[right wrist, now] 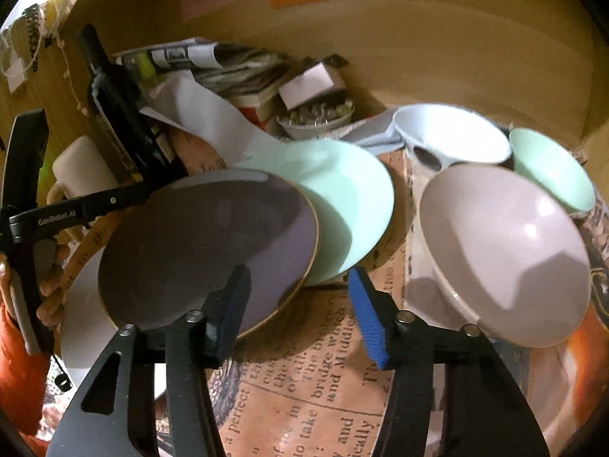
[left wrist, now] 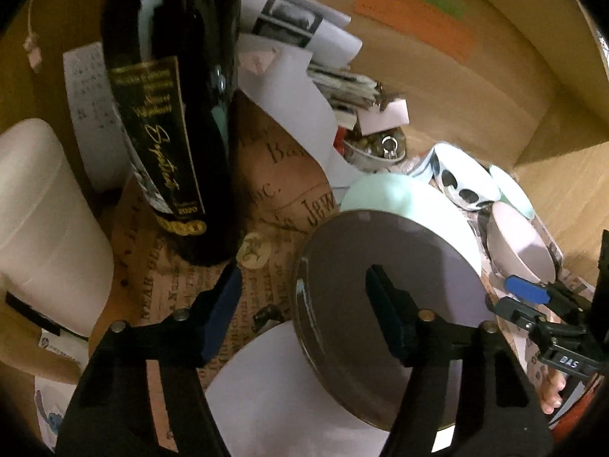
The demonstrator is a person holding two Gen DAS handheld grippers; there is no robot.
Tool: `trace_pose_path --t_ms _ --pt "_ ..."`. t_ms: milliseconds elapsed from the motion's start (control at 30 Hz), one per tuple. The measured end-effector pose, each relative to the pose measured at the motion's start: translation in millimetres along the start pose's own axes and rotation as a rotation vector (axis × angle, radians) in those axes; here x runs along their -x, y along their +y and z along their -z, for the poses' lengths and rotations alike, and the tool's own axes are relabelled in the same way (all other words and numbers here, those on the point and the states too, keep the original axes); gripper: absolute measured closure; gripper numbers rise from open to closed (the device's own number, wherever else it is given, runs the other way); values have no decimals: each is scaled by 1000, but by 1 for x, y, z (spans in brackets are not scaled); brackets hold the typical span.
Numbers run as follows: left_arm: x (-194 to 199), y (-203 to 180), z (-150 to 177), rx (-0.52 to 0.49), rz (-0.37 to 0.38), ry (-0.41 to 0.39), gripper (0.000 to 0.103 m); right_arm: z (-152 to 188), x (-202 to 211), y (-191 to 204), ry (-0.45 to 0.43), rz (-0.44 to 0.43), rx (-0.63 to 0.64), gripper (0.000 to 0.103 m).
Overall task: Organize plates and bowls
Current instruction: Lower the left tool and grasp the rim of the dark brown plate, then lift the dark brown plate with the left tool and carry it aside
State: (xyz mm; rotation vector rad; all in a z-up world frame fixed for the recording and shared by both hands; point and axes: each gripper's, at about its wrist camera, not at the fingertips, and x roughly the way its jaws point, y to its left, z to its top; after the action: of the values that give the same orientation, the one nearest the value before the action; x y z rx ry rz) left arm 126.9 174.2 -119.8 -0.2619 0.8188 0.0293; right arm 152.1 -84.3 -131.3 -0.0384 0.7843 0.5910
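The left gripper [left wrist: 308, 304] has its two fingers spread apart, one on each side of the rim of a grey plate [left wrist: 384, 293], and they are not squeezing it; one finger sits over the plate and the other over the printed paper [left wrist: 213, 278] beside it. The right gripper [right wrist: 300, 308] is loose too, with the near edge of the same grey plate [right wrist: 205, 243] between its black finger and its blue finger, and nothing is pinched. The grey plate leans on a mint green plate [right wrist: 350, 205] behind it, and a white plate [right wrist: 82, 304] lies partly under it. To the right sits a big pale bowl [right wrist: 506, 251], touching a white bowl with dark spots [right wrist: 449, 141] and a small green bowl [right wrist: 552, 171] behind it. Farther left stand a dark wine bottle [left wrist: 167, 106] and a white container [left wrist: 42, 228]. Papers [right wrist: 213, 61] and a small dish of tiny things [right wrist: 316, 118] lie at the back by the wooden wall [right wrist: 456, 57].
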Motion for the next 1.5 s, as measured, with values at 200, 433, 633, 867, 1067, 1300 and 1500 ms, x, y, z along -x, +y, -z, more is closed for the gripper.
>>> trace_pose_path --t_ms 200,433,633,867,1067,1300,1500 --pt "-7 -1 1 -43 5 49 55 2 -14 -4 61 -44 -58 65" --pt "-21 -2 2 -62 22 96 70 2 -20 -3 83 -71 -74 74" --pt "-26 -3 4 -77 40 108 78 -1 -26 3 93 -81 -71 75" --pt "-21 -10 9 -113 25 85 78 -2 -26 6 81 -37 -66 75" --pt "-17 -11 13 -92 36 77 78 0 -20 4 67 -29 -76 75" --pt "0 -25 21 -105 28 20 78 2 -3 4 24 -16 -75 75" --pt "14 -38 28 -113 35 -13 78 10 18 -1 -7 -13 -89 75"
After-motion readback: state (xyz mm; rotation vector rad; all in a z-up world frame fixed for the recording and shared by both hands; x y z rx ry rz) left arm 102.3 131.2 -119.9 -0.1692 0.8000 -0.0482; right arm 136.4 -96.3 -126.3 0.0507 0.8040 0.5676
